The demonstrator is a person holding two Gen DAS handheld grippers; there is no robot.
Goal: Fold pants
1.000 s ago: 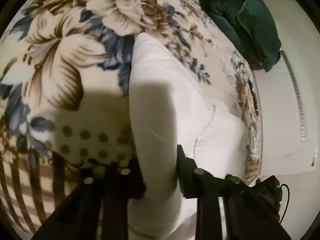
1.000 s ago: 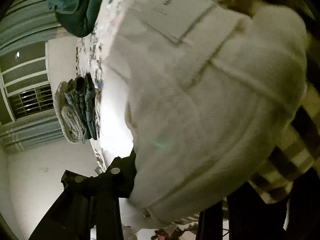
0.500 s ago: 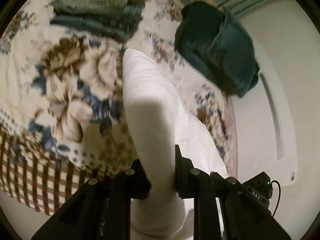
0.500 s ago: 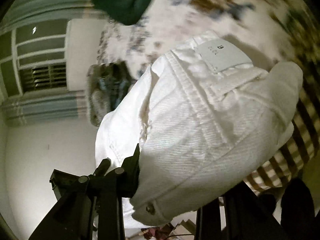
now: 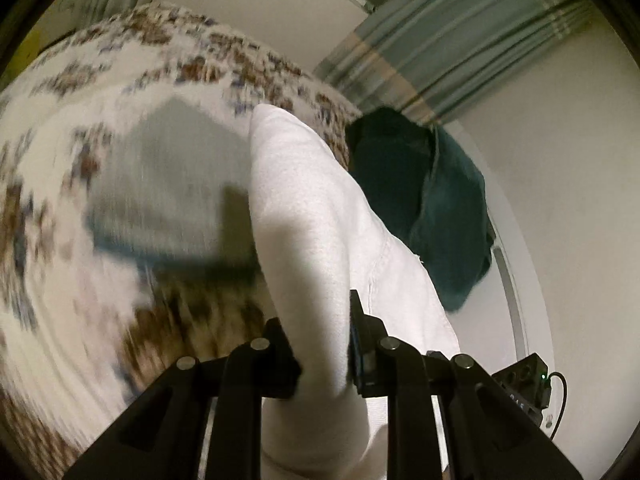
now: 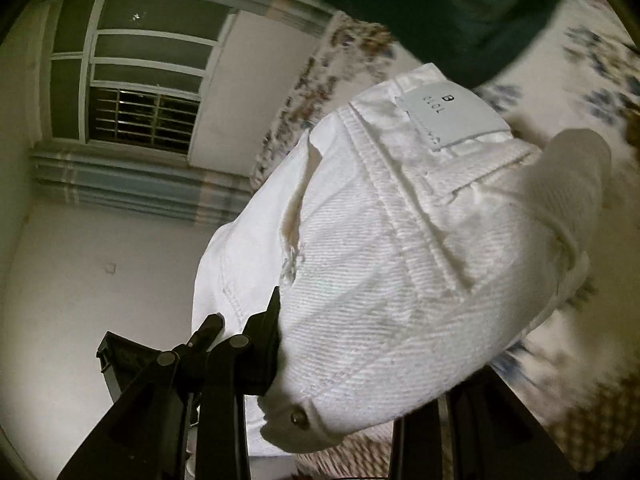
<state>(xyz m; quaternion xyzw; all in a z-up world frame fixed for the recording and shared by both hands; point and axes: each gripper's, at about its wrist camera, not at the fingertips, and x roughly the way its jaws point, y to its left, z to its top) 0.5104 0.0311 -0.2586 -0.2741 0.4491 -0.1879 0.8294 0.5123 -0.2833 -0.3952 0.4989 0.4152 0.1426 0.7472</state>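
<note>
Nearest the left wrist camera, the left gripper [image 5: 322,344] is clamped on a thick fold of the white pants [image 5: 316,208]; both black fingers [image 5: 280,354] press into the cloth from either side. From the jaws the fabric rises toward twelve o'clock as a rounded ridge, clear of the floral bedspread [image 5: 60,184], which lies blurred from seven round to eleven o'clock. A grey-green folded stack [image 5: 168,184] — too smeared to name — rests on the bedspread at nine o'clock of the pants. Farther off, at two o'clock, a dark green garment [image 5: 432,200] lies heaped at the bed's edge, with a striped curtain [image 5: 452,44] beyond it.

In the right wrist view, the right gripper [image 6: 340,360] grips the waistband end of the pants [image 6: 400,248], the left finger [image 6: 264,344] pressed against denim; the other finger is hidden under the cloth. A metal button [image 6: 299,417] sits at six o'clock and a pale label [image 6: 454,118] at one o'clock. Behind, the dark green garment [image 6: 440,4] fills twelve o'clock, and a barred window [image 6: 136,80] stands far off at ten o'clock.
</note>
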